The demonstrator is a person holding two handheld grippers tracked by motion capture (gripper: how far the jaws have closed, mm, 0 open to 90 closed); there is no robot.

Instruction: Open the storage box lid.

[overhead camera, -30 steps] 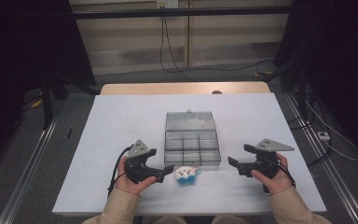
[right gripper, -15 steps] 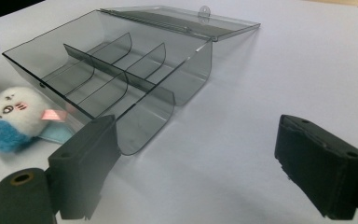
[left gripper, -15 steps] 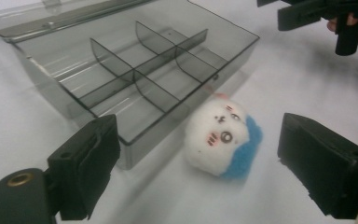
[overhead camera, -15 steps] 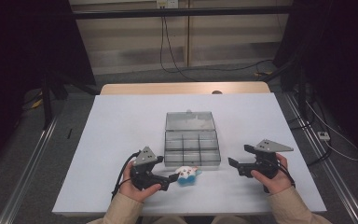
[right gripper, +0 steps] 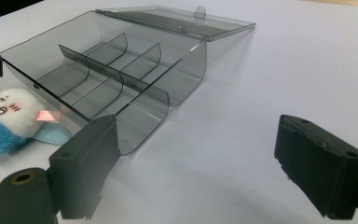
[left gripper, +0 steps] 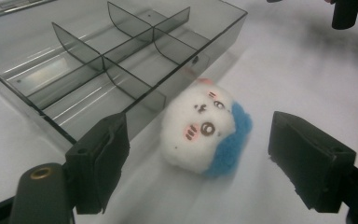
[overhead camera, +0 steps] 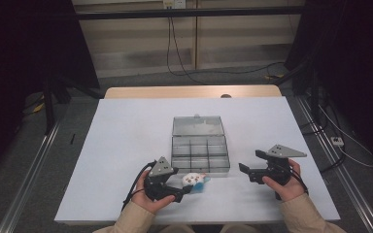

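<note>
- The plush toy (overhead camera: 194,180), a small white head with a drawn face and a blue back, lies on the white table (overhead camera: 126,141) in the lower middle of the high view, just in front of the near wall of the clear compartment box (overhead camera: 199,154).
- In the left gripper view the plush toy (left gripper: 204,128) sits at the centre of the frame, face up and tilted, close beside the box (left gripper: 116,60), whose dividers fill the upper left.
- The left gripper (overhead camera: 182,191) is held low in the lower left of the high view, its tips at the toy. Its jaws have just been closing; they stand apart on either side of the toy, with bare table showing between each pad and the plush, so nothing is clamped yet.
- The right gripper (overhead camera: 246,171) is at the lower right of the high view, well apart from the toy, pointing toward the box's right side. Its jaws stand wide apart over bare table.
- In the right gripper view the box (right gripper: 121,79) takes the upper left, its lid (right gripper: 186,18) folded back flat behind it, and the toy (right gripper: 9,119) shows at the left edge.
</note>
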